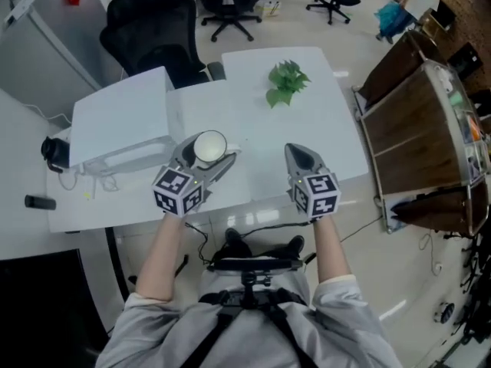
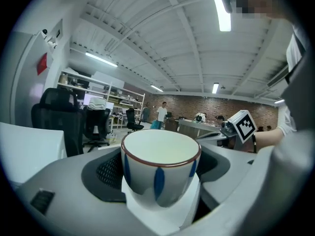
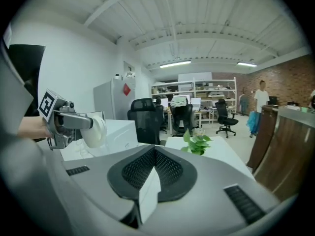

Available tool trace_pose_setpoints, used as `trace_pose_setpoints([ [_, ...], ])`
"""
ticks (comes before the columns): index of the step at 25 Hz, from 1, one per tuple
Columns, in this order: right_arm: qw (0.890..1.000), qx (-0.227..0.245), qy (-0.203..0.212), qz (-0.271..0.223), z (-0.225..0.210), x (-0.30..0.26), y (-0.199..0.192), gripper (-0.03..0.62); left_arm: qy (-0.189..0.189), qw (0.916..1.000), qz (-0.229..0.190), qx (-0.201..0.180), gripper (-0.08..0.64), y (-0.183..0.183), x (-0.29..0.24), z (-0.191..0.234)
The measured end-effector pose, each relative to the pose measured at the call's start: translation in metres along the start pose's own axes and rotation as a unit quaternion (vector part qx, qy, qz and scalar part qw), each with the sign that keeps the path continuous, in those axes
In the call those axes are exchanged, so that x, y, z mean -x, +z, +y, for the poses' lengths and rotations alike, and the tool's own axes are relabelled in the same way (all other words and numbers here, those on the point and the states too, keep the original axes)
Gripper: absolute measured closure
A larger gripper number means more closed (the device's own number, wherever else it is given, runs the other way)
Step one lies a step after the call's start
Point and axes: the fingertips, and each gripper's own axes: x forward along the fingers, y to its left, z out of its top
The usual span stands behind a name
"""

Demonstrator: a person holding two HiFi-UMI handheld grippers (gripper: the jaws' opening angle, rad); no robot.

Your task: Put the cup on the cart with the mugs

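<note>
A white cup (image 1: 209, 148) with blue strokes and a brown rim stands upright between the jaws of my left gripper (image 1: 213, 158), which is shut on it above the near edge of the white table (image 1: 337, 148). In the left gripper view the cup (image 2: 160, 166) fills the middle, both pads against its sides. My right gripper (image 1: 301, 158) hangs beside it to the right, shut, its pads (image 3: 147, 193) pressed together on nothing. The right gripper view shows the left gripper (image 3: 74, 124) with the cup (image 3: 94, 130) at the left. A brown wooden cart (image 1: 418, 140) stands to the right of the table.
A green plant (image 1: 287, 81) lies on the table's far part. A white box (image 1: 123, 125) sits at the left, with a black device (image 1: 55, 152) and cables beside it. Black office chairs (image 1: 149, 25) stand behind the table. Small items lie on the cart's top (image 1: 468, 125).
</note>
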Motion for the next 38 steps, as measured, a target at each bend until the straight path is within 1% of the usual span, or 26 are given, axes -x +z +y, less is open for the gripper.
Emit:
trace_pose_setpoints([
  [3,0.999,-0.019,-0.044,-0.007,-0.047,0.035,-0.014,0.586,-0.028,0.9996,0.004,-0.007,0.149,0.000,-0.028,-0.035],
  [6,0.995,-0.040,-0.086,-0.012,-0.094,0.075,-0.029,0.586,-0.059,0.9981,0.011,-0.016,0.149,0.002,-0.060,-0.078],
  [10,0.990,-0.059,-0.124,-0.019,-0.154,0.132,-0.047,0.586,-0.088,0.9956,0.021,-0.023,0.149,0.004,-0.102,-0.140],
  [12,0.988,-0.069,-0.134,-0.021,-0.178,0.157,-0.055,0.586,-0.100,0.9943,0.025,-0.026,0.149,0.006,-0.123,-0.170],
  [17,0.985,-0.076,-0.152,-0.020,-0.240,0.216,-0.076,0.586,-0.126,0.9909,0.036,-0.030,0.149,0.004,-0.176,-0.251],
  [23,0.980,-0.095,-0.175,-0.028,-0.310,0.288,-0.099,0.586,-0.167,0.9843,0.043,-0.040,0.149,0.002,-0.239,-0.351],
  [27,0.976,-0.101,-0.192,-0.035,-0.349,0.336,-0.111,0.586,-0.191,0.9793,0.043,-0.051,0.149,0.006,-0.271,-0.413],
  [32,0.970,-0.118,-0.208,-0.045,-0.385,0.388,-0.116,0.586,-0.230,0.9696,0.047,-0.069,0.149,0.016,-0.306,-0.483],
  [36,0.965,-0.124,-0.223,-0.052,-0.408,0.412,-0.118,0.586,-0.257,0.9620,0.052,-0.076,0.147,0.020,-0.329,-0.519],
  [38,0.961,-0.129,-0.238,-0.053,-0.422,0.421,-0.123,0.586,-0.274,0.9564,0.058,-0.083,0.149,0.017,-0.343,-0.536],
])
